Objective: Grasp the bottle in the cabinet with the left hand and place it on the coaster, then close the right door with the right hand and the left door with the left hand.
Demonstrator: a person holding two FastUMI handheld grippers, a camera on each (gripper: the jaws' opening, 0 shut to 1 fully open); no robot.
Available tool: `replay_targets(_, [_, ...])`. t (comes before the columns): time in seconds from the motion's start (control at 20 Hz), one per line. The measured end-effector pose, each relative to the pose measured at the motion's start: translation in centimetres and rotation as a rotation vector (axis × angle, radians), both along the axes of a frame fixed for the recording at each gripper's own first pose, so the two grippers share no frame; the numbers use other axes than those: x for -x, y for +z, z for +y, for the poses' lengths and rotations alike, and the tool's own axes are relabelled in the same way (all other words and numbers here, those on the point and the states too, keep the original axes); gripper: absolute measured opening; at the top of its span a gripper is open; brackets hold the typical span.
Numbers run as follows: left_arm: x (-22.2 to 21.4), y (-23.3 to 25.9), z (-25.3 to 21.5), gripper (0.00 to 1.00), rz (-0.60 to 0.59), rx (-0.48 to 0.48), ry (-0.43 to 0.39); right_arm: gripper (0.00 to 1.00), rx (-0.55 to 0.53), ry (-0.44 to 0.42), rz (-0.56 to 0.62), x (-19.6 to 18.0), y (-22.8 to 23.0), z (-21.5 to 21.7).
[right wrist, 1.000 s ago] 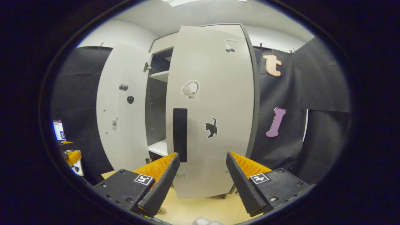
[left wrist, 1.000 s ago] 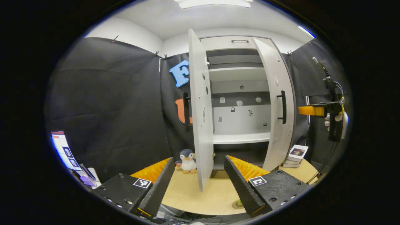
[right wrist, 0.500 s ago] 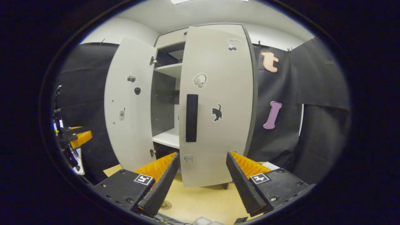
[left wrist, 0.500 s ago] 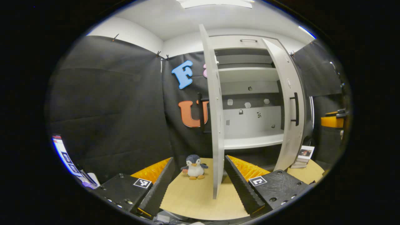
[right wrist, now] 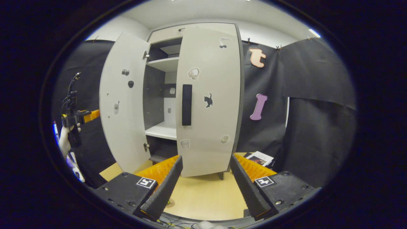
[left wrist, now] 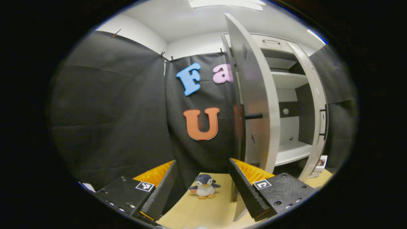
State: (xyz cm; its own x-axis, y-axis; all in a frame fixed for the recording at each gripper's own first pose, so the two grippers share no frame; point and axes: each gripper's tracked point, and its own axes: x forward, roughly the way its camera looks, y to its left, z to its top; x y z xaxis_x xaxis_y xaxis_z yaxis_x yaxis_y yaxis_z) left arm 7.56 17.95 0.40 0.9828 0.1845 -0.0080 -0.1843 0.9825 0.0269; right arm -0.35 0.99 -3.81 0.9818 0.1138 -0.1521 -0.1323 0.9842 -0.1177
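Both tongs wide, empty: left tongs [left wrist: 202, 187], right tongs [right wrist: 206, 184]. Risk: left door [left wrist: 254, 105] edge-on, near; clipping it swings it wrong way.

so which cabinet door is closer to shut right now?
The right door, with the cat sticker: it's swung most of the way in. The left door stands wide open.

Ahead of the right gripper [right wrist: 206, 187], smooth matt panels are seen on the right door [right wrist: 208, 98], with a matt dark handle [right wrist: 187, 100]. Pale wood grain shows on the tabletop [right wrist: 206, 198] beneath. Between the left gripper's fingers, a plush penguin [left wrist: 203, 186] looks soft cloth.
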Motion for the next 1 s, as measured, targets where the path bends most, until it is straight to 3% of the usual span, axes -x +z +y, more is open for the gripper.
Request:
replay_targets(0.3, [-1.5,1.9,0.0,0.94,-0.045,-0.033,-0.007,0.98,-0.016,-0.050,0.054,1.1,-1.8,-1.0])
replay_targets(0.45, [-1.5,2.4,-0.6,0.97,-0.050,-0.094,-0.005,0.98,-0.033,-0.039,0.045,1.1,-1.7,-1.2])
replay_targets(0.55, [-1.4,2.6,-0.6,0.84,-0.041,-0.110,0.012,0.98,-0.047,-0.026,0.045,1.1,-1.8,-1.2])
replay_targets(0.6, [-1.4,2.6,-0.8,0.88,-0.036,-0.112,0.010,0.98,-0.052,-0.021,0.048,1.2,-1.8,-1.4])
replay_targets(0.7, [-1.3,2.4,-1.4,0.91,-0.028,-0.090,-0.001,0.98,-0.059,-0.017,0.048,1.3,-1.6,-2.0])
replay_targets(0.75, [-1.2,2.3,-2.2,0.85,-0.024,-0.074,-0.012,0.98,-0.062,-0.019,0.047,1.5,-1.5,-2.5])
replay_targets(0.8, [-1.2,2.2,-3.1,0.91,-0.026,-0.061,-0.025,0.98,-0.065,-0.021,0.046,1.6,-1.4,-3.0])
replay_targets(0.9, [-1.0,2.3,-4.8,0.91,-0.029,-0.042,-0.042,0.98,-0.068,-0.023,0.045,1.6,-1.1,-3.8])
replay_targets(0.95, [-1.0,2.4,-5.6,0.85,-0.029,-0.036,-0.048,0.98,-0.066,-0.024,0.045,1.4,-1.1,-4.3])
replay_targets(1.0, [-1.0,2.5,-6.3,0.88,-0.032,-0.035,-0.055,0.98,-0.061,-0.026,0.047,1.4,-0.9,-4.7])
